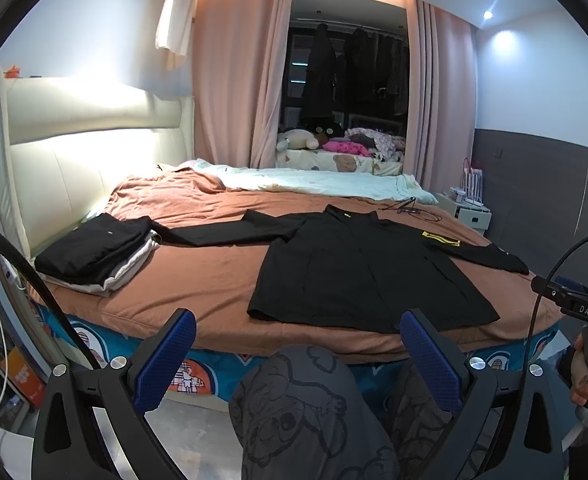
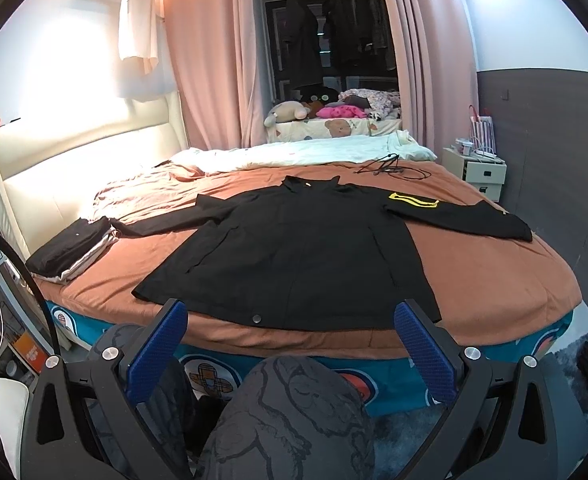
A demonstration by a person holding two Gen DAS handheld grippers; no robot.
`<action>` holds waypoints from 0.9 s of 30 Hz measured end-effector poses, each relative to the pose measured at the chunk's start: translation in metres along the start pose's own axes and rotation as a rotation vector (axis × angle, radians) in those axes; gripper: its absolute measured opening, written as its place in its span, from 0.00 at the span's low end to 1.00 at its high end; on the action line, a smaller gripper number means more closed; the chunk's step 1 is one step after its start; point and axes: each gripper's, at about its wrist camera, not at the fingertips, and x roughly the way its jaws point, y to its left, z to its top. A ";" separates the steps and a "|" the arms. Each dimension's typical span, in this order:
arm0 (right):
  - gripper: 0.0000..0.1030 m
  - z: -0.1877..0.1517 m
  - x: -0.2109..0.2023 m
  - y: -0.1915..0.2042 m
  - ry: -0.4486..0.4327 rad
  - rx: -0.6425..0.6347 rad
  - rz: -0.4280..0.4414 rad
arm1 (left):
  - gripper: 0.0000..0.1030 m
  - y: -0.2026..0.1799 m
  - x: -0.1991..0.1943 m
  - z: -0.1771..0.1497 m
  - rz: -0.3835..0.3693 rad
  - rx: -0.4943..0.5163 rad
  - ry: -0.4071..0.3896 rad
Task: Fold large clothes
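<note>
far left of the bed (image 2: 494, 280), near the headboard, a stack of folded clothes (image 1: 94, 252) sat squared up: black item on top, lighter ones under it. that part looked done.

centre of the bed: the black jacket (image 2: 294, 248) lay spread flat on the brown bedspread, collar toward the far side, hem at the near edge. left sleeve (image 1: 230, 230) ran out toward the stack, its end close to it; contact couldn't be judged. right sleeve (image 2: 466, 212), with a yellow patch, ran out toward the right edge. no fold visible in it, so judged laid out only, all folds left: sleeves in, sides, then halving.

left tongs (image 1: 298, 330) and right tongs (image 2: 290, 322) were both spread wide, gripping nothing, held short of the bed above the person's knees, clear of the hem.
</note>
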 end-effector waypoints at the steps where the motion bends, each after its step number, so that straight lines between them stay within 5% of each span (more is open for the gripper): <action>1: 1.00 -0.001 -0.001 0.000 0.000 0.000 -0.001 | 1.00 0.000 0.000 0.000 0.000 0.000 0.000; 27: 1.00 -0.006 -0.005 0.005 -0.002 0.004 -0.024 | 1.00 0.003 0.001 -0.009 -0.009 -0.004 -0.014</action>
